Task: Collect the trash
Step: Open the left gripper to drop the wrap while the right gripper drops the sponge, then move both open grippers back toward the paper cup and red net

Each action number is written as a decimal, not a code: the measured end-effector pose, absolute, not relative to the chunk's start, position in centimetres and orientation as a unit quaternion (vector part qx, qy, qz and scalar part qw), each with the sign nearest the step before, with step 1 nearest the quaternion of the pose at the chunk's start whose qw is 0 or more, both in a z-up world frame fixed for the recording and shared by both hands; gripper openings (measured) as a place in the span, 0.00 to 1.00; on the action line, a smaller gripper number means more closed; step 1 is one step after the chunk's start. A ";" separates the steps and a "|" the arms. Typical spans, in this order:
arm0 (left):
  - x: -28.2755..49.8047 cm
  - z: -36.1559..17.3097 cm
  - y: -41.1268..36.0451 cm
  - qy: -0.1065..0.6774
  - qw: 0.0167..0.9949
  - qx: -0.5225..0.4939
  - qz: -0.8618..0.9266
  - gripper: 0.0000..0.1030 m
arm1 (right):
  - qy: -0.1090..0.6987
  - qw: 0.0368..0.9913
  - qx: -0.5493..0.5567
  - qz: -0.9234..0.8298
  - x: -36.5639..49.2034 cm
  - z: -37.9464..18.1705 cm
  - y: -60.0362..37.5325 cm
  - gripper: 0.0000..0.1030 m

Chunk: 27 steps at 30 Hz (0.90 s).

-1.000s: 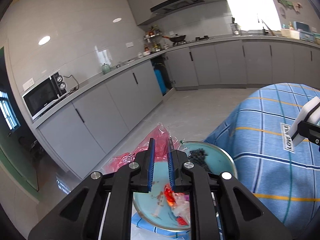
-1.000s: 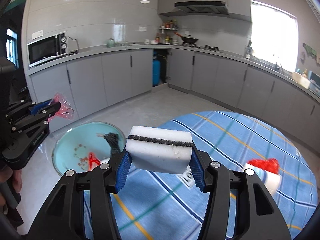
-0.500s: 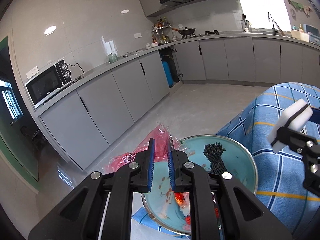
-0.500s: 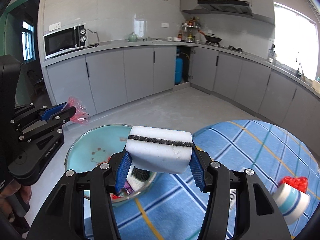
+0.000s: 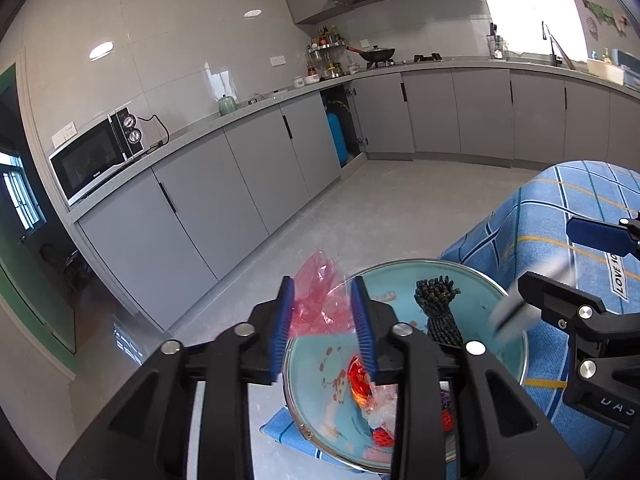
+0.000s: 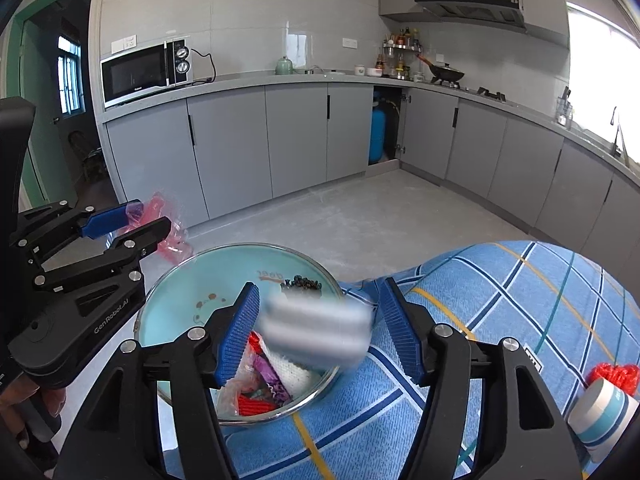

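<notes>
Room: grey-cabinet kitchen with a pale floor; a blue checked tablecloth (image 6: pixel 500 320) covers the table in the foreground
Landmark: a round teal bowl (image 6: pixel 176 296) with a shiny metal rim sits at the table's edge, on the cloth
In the bowl: crumpled wrappers (image 6: pixel 256 384) in red, purple and clear film, plus a dark knobbly bundle (image 5: pixel 438 308) at the far side
Right gripper (image 6: pixel 316 332): jaws spread wide above the bowl's near rim, gripping nothing
Sponge (image 6: pixel 316 330): white block with a dark stripe, motion-blurred between the open fingers, loose in the air just over the bowl (I judge it is dropping in)
Left gripper (image 5: pixel 324 320): jaws parted at the bowl's left rim, the pink plastic bag (image 5: pixel 316 300) sitting between them; whether either pad touches it I cannot tell
Bag handling: thin crinkly film, featherlight, limp and slippery; best pinched on a bunched fold, since a single layer would likely slide out
Sponge handling: soft springy foam, light, not fragile; take it across its short sides
Beyond the bowl: a white cup with blue bands (image 6: pixel 600 412) and something red (image 6: pixel 616 376) behind it stand on the cloth, well apart to the right
</notes>
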<state>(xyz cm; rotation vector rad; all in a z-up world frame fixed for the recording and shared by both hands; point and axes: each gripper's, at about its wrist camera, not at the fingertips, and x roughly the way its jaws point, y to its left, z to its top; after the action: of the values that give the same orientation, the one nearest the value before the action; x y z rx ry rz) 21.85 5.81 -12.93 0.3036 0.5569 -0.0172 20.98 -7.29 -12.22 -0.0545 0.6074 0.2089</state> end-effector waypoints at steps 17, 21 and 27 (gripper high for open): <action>21.2 -12.9 5.5 0.269 0.952 0.148 -0.008 0.63 | 0.302 0.949 -0.027 0.082 20.4 -12.7 -8.6 0.70; 20.7 -12.7 5.1 0.263 0.953 0.151 -0.009 0.73 | 0.302 0.950 -0.026 0.074 19.9 -12.7 -9.2 0.72; 19.9 -11.8 4.6 0.251 0.956 0.153 -0.009 0.78 | 0.296 0.953 -0.026 0.059 18.3 -12.0 -10.5 0.74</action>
<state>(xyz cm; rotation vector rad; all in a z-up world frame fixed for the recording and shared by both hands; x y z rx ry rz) 19.95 4.56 -11.84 0.3106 0.5090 -0.0184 18.33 -10.47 -12.03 -0.0526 0.6018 0.1202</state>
